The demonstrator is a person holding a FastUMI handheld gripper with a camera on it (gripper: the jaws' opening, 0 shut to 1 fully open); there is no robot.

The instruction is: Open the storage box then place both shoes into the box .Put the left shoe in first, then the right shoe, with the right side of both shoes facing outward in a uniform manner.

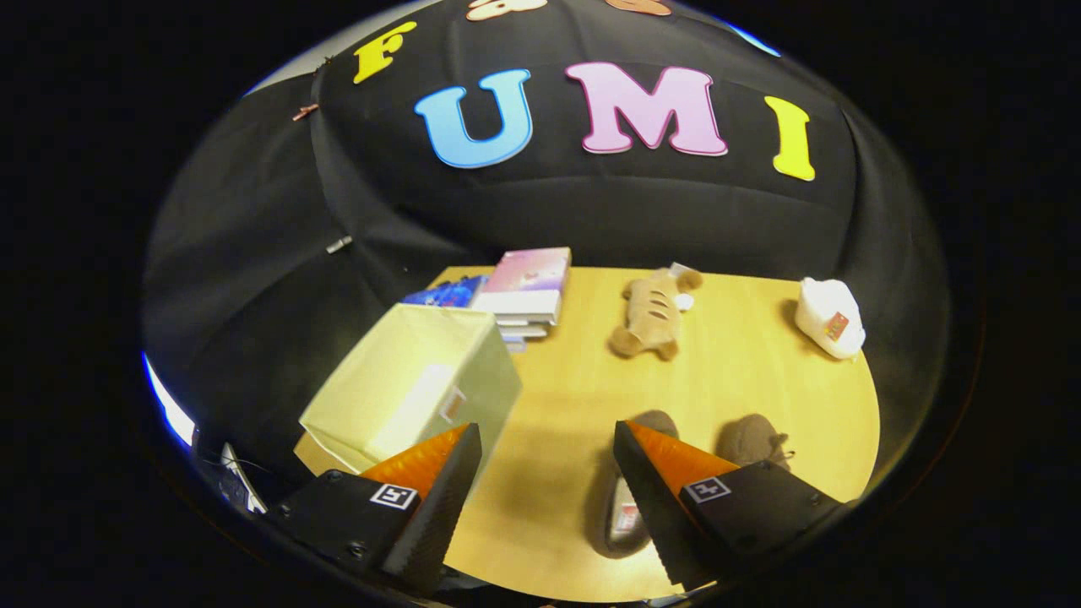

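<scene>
A pale yellow-green storage box (418, 384) with its lid down stands on the wooden table (574, 388), just ahead of my left finger and partly behind it. Two grey-brown shoes lie near my right finger: one shoe (621, 519) runs under and beside that finger, the other shoe (754, 441) shows just beyond it. My gripper (547, 443) hangs above the table, open, with only bare tabletop between its fingers.
A stack of books (525, 291) sits behind the box near the table's far edge. A tan plush toy (652, 314) lies mid-table at the back. A white object with a red tag (830, 317) rests at the far right corner.
</scene>
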